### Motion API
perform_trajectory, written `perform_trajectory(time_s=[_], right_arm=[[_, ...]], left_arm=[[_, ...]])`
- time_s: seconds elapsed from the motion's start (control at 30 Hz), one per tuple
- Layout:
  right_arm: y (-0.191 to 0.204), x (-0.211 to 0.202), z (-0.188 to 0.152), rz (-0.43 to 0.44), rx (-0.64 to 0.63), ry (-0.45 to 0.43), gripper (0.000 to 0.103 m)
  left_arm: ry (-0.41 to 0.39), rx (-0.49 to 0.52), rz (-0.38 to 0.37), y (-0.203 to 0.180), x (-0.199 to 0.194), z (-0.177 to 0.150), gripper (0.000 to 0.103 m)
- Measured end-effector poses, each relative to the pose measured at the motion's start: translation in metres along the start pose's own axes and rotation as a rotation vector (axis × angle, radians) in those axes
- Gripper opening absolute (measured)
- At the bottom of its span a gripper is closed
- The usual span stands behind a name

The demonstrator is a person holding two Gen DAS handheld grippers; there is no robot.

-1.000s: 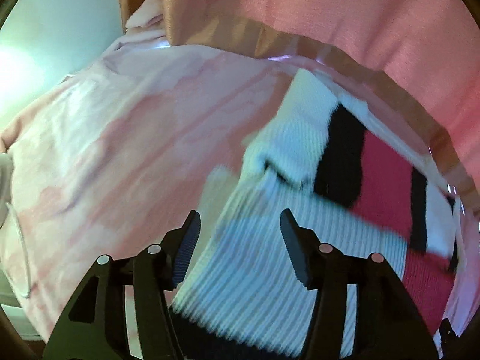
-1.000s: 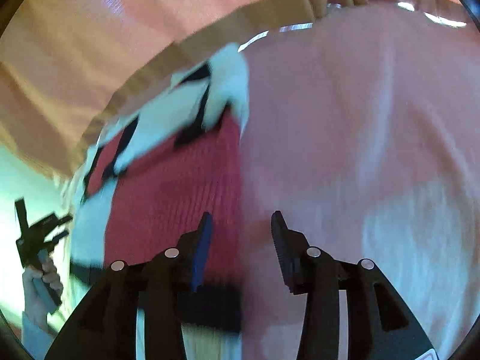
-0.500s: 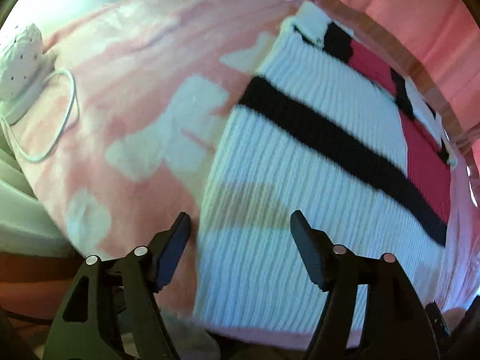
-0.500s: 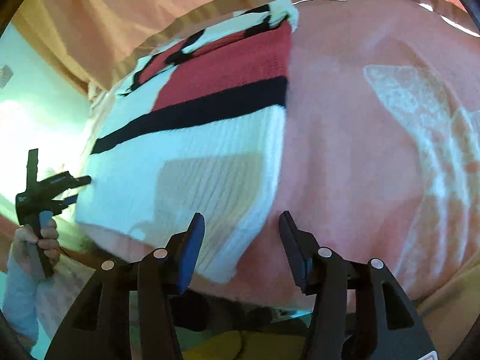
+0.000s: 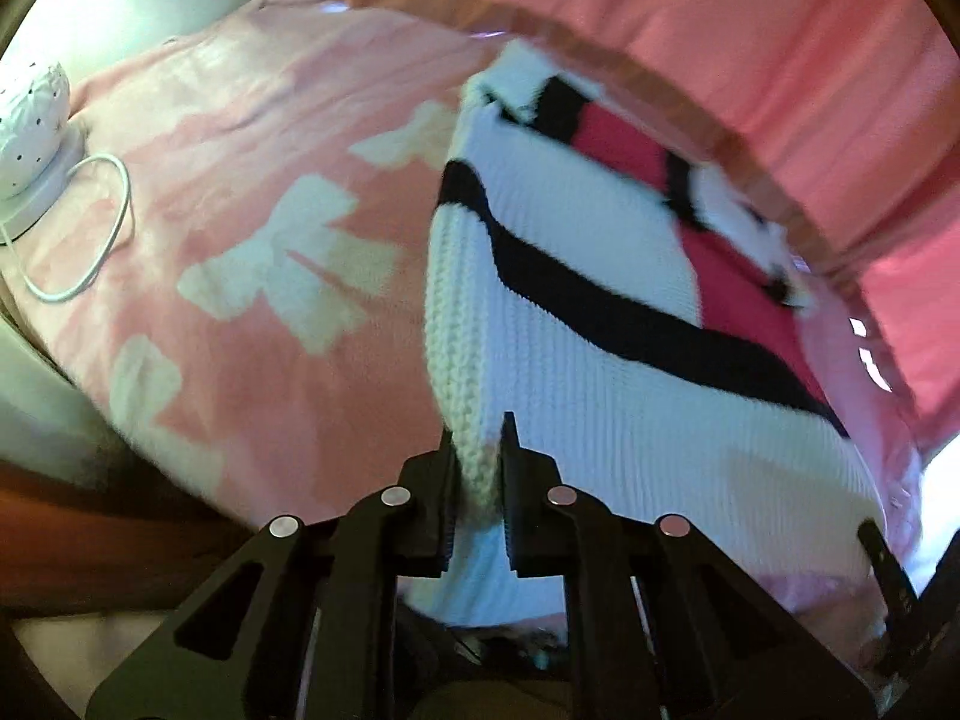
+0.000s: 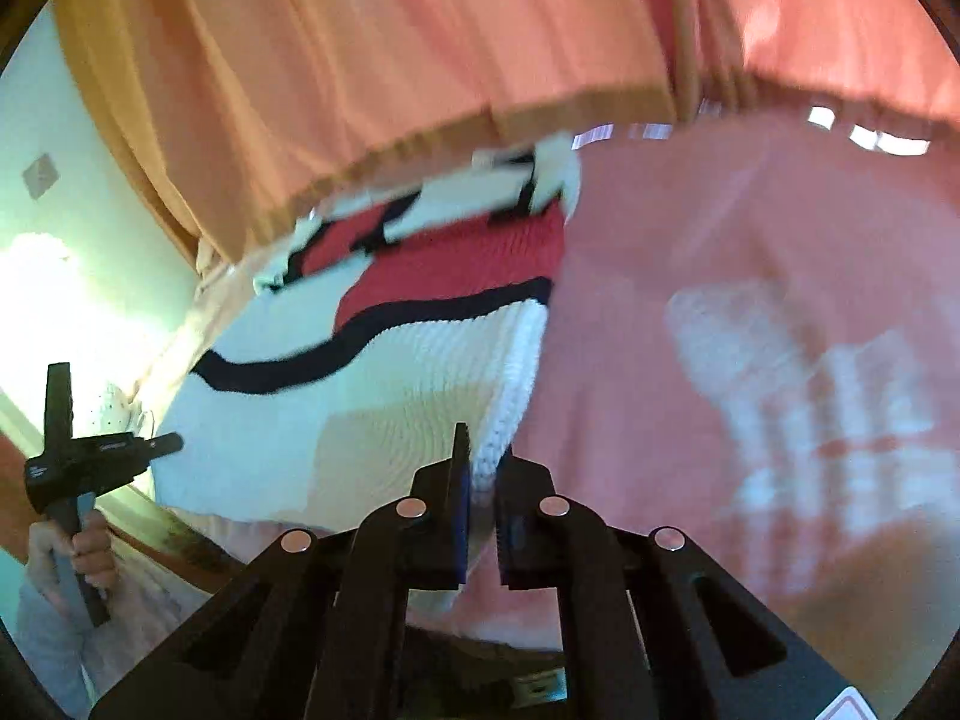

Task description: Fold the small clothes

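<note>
In the left wrist view, the left gripper had its jaws pressed together on the near left corner of the knit sweater, pinching the thick white hem; half a second before, those jaws had stood spread above the flat hem. The sweater, white with a black band and red panels, lay spread on the pink bow-print blanket, its far end close to the blanket's far edge under the pink curtain. A white dotted lamp and its white cord sat at the blanket's left edge, well apart from the garment.

In the right wrist view, the right gripper had likewise gone from spread to clamped, nipping the sweater's near right corner at the white side seam. The person's left hand showed at the left, holding its tool beside the sweater's near left corner.

With both near corners now caught, the grasp seemed finished, and the likely next move was lifting the hem and carrying it toward the far edge for the first fold.
</note>
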State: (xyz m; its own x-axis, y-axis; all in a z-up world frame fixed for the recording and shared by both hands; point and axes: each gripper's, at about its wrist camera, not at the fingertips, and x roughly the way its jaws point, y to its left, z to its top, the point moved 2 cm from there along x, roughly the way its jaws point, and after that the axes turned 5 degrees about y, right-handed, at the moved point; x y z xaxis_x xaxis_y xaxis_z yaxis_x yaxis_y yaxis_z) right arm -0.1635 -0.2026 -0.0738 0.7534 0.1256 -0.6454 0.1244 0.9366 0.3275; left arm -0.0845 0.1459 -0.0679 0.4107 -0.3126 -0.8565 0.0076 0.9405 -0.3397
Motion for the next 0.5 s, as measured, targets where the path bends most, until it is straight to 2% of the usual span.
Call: perform_trajectory(time_s=[0.07, 0.2, 0.3, 0.4, 0.5], right_arm=[[-0.007, -0.028, -0.002, -0.030, -0.030, -0.039, 0.006], [-0.025, -0.075, -0.023, -0.075, -0.041, -0.066, 0.006], [-0.038, -0.098, -0.055, -0.113, -0.053, -0.033, 0.006], [-0.038, -0.116, -0.088, -0.123, -0.076, 0.015, 0.006], [-0.032, -0.143, -0.111, -0.111, -0.096, 0.033, 0.006]], left_arm=[[-0.010, 0.024, -0.029, -0.015, -0.018, -0.019, 0.011], [-0.031, 0.118, -0.031, -0.042, -0.044, -0.062, 0.011], [-0.015, 0.142, -0.053, -0.048, -0.059, -0.107, 0.011], [-0.005, 0.138, -0.081, -0.050, -0.073, -0.139, 0.011], [-0.037, 0.138, -0.102, -0.056, -0.097, -0.153, 0.011]])
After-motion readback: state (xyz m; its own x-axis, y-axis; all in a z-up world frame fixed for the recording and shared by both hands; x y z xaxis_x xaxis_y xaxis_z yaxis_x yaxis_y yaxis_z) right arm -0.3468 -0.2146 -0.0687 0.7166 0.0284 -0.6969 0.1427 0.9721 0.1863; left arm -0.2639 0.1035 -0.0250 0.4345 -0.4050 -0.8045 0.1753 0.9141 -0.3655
